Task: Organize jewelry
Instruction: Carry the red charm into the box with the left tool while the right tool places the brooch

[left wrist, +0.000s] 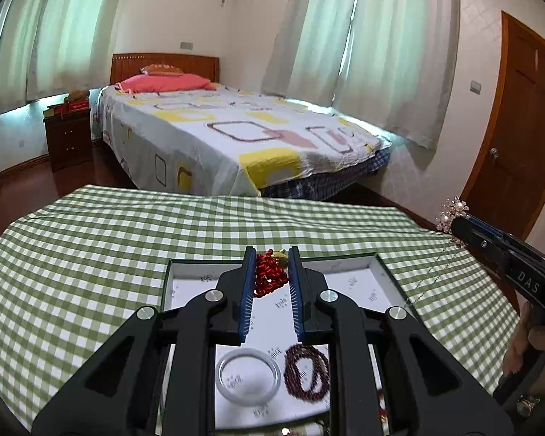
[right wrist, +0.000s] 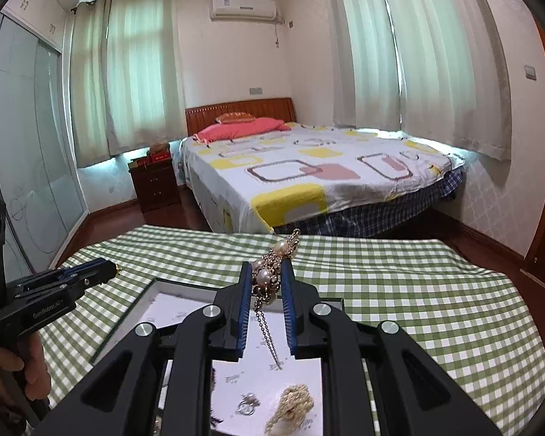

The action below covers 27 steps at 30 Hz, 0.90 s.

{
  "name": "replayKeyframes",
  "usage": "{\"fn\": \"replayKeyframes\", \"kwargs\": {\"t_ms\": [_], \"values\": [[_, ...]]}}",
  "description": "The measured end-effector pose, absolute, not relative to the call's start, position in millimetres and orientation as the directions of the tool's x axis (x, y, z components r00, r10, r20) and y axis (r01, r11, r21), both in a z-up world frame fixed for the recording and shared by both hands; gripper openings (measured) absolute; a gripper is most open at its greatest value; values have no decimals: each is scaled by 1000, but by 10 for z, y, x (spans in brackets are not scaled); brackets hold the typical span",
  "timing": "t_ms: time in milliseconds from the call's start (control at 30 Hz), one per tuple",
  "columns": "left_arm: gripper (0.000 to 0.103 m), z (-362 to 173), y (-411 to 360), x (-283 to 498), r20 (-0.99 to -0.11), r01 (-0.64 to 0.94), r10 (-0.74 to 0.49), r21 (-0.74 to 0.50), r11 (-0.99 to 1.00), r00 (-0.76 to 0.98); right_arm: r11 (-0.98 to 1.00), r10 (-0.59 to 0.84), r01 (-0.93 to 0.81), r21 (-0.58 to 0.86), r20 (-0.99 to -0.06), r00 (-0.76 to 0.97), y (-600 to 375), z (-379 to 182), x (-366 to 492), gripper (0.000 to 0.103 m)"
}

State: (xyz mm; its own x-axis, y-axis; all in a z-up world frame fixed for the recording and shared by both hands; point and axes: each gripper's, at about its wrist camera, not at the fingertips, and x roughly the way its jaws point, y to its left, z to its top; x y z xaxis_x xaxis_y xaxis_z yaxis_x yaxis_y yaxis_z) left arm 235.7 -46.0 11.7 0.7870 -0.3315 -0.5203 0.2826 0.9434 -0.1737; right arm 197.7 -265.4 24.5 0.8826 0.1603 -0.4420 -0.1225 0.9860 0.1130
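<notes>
On the table [left wrist: 91, 254] stands a tray [left wrist: 352, 265]; in it lie a bangle [left wrist: 248, 376] with a bracelet [left wrist: 307, 372] just right of it, and a knot [left wrist: 269, 276] at the far side. Behind the table is a bed [left wrist: 236, 138], a nightstand [left wrist: 69, 138] to its left, a door [left wrist: 519, 127] far right

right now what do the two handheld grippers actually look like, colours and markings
Both are black plastic pistol-grip tools. The left gripper and right gripper each have jaws lined with blue ribbed pads, driven by angular linkages with round silver pivot bolts. White lettering marks the side of each body. Bare hands hold the grips; no cables show.
</notes>
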Motion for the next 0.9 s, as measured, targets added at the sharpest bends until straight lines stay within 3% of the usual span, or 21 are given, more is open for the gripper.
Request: {"fn": "replayKeyframes", "kwargs": {"t_ms": [567,900], "values": [[18,-907,-500,3125,-748,209,-286,-199,958,599,985,175,-114,133,-685,708,-2766,-778,2579,17],[18,-1023,-546,3164,-782,211,-289,-204,956,553,986,167,-103,132,-751,639,-2757,-1004,2677,17]]}}
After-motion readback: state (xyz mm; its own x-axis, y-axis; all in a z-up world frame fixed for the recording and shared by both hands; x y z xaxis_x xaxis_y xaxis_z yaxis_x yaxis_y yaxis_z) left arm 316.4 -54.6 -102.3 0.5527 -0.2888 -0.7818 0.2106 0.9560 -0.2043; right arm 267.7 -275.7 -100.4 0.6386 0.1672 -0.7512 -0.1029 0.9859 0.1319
